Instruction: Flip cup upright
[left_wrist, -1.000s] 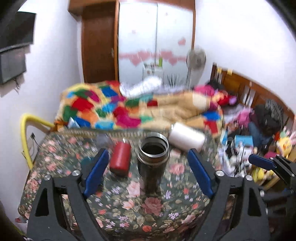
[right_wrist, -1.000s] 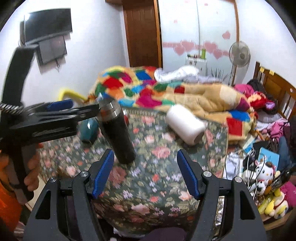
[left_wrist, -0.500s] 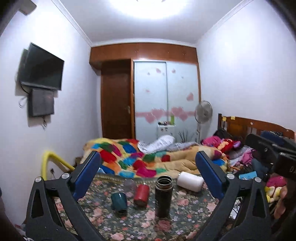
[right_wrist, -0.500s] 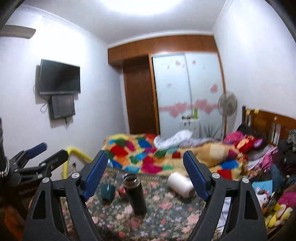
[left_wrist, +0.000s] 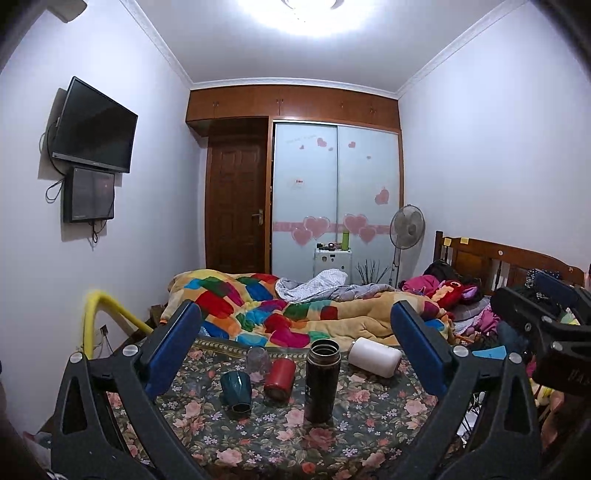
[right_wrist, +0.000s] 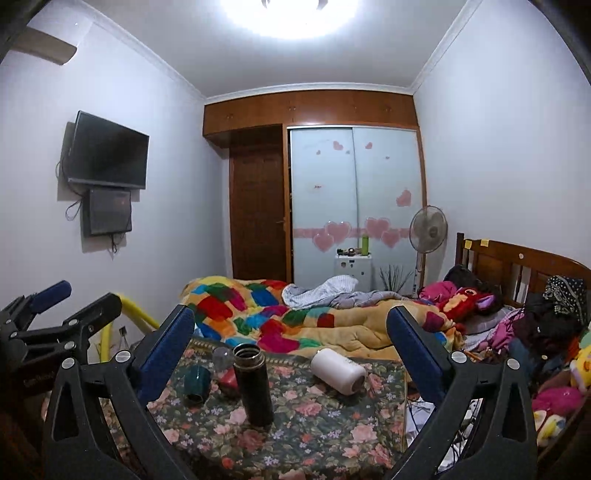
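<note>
Left wrist view: the left gripper (left_wrist: 295, 339) is held above the near side of the floral-cloth table (left_wrist: 369, 413), its blue-padded fingers (left_wrist: 173, 347) spread wide with nothing between them. On the cloth, the tall black metal flask (left_wrist: 321, 380) stands upright, mouth open to the ceiling, near the table's middle. Just left of it the red cylindrical cup (left_wrist: 279, 378) lies tilted on its side, and further left the dark teal faceted cup (left_wrist: 236, 391) rests tipped over. A clear glass tumbler (left_wrist: 258, 360) sits behind those two, toward the far edge. To the right of the flask, well apart, a white cylindrical bottle (left_wrist: 375, 357) lies on its side.

Right wrist view: the right gripper (right_wrist: 290, 350) also hangs spread apart and empty, above the same table, with the flask (right_wrist: 254, 384) standing left of centre and the white bottle (right_wrist: 339, 371) lying to its right. Beyond the table's far edge lies a bed with a patchwork quilt (right_wrist: 258, 306).
</note>
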